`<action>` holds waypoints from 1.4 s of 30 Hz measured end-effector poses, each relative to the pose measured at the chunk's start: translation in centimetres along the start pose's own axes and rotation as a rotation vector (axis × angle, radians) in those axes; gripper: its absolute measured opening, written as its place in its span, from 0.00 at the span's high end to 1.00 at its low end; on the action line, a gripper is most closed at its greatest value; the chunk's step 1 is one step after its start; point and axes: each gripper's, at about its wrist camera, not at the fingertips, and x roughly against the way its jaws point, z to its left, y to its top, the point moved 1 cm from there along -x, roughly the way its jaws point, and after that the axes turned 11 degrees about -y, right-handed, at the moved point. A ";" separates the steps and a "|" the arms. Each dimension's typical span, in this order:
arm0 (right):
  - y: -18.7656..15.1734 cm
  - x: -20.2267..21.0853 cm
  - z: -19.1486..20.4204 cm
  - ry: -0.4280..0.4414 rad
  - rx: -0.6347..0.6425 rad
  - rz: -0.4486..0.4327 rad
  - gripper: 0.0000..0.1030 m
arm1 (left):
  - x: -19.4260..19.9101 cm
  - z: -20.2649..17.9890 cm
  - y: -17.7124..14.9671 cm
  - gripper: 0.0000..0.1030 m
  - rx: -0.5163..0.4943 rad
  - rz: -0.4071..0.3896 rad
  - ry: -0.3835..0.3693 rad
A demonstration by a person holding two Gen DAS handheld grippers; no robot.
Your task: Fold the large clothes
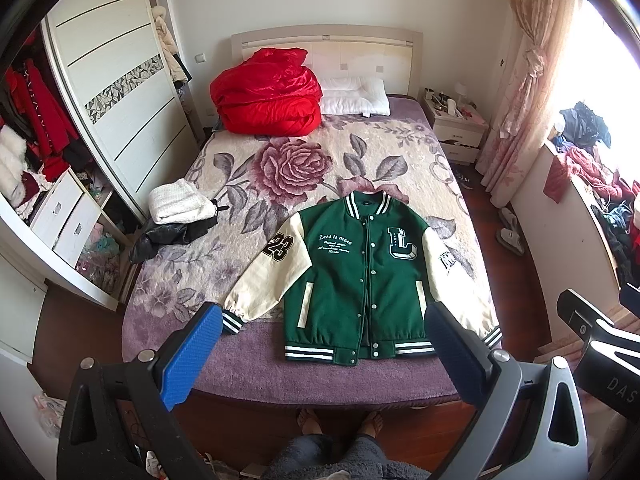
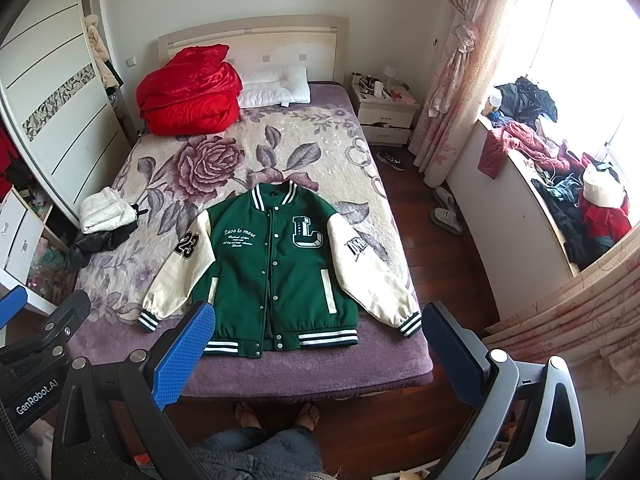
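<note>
The jacket (image 1: 360,276) (image 2: 276,268) is a green varsity type with cream sleeves, striped collar, cuffs and hem. It is laid flat, front side up and snapped closed, near the foot end of the bed. Both sleeves are angled outward and downward. An "L" patch, white script and a "23" sleeve patch are displayed.

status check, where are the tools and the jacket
Left tool open, right tool open, both above bed foot. Green jacket flat, snapped, unfolded. White folded cloth well aside.
</note>
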 end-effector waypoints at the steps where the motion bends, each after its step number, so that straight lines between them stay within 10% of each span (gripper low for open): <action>1: 0.1 0.1 0.0 0.001 -0.001 0.000 0.00 | 0.2 -0.1 0.1 0.00 0.000 -0.001 0.000; 36: 0.8 1.3 0.0 -0.001 0.001 -0.011 0.00 | 0.6 -0.7 1.2 0.00 0.001 -0.021 -0.005; 42: 1.2 -1.8 -0.2 0.001 -0.050 -0.007 0.00 | -4.4 -0.2 3.3 0.00 -0.037 -0.068 0.074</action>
